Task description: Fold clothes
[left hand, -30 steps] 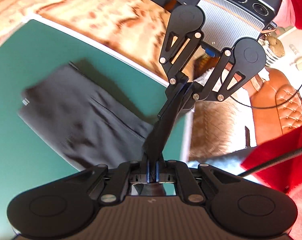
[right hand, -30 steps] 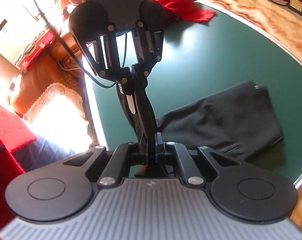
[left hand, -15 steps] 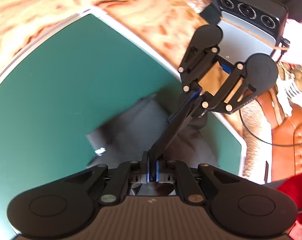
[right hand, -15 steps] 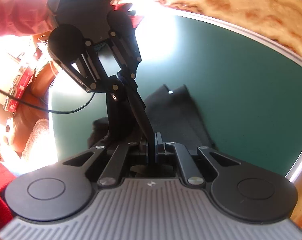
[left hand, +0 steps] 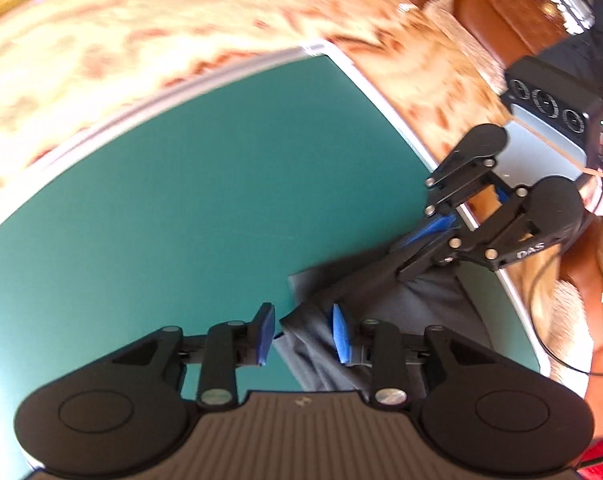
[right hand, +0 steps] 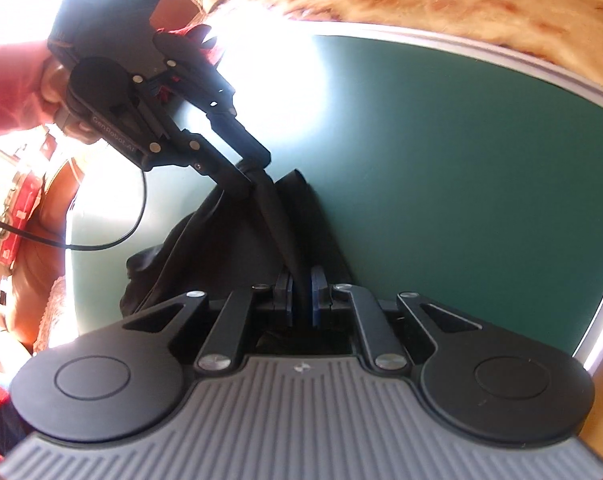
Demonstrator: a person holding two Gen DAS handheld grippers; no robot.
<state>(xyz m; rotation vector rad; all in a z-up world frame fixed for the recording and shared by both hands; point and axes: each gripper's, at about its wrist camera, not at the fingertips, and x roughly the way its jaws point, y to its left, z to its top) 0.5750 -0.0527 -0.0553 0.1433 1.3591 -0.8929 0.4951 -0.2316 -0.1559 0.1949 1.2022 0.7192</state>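
A dark grey garment (left hand: 405, 320) lies bunched on the green mat (left hand: 181, 220) near its right edge. My left gripper (left hand: 301, 334) is low over the garment's left edge and its jaws are opening. The blue pads (left hand: 265, 334) stand well apart, and the cloth edge lies loose by the right one. In the right wrist view the same garment (right hand: 205, 248) looks black. My right gripper (right hand: 300, 300) hangs over it with its jaws opening. A raised fold of cloth still stands in the narrow gap between them. The two grippers face each other closely across the garment.
The mat has a pale rim (right hand: 481, 54) and lies on a marbled orange table (left hand: 141, 32). A brown leather sofa (left hand: 501, 4) stands beyond the table. A hand in a red sleeve (right hand: 13, 84) holds the left gripper, and a black cable (right hand: 101, 244) trails from it. Glare whitens the mat's far left.
Both grippers have come down to the mat with the garment, which was stretched between them. Their jaws, earlier shut on the cloth, have parted, the left ones wider.
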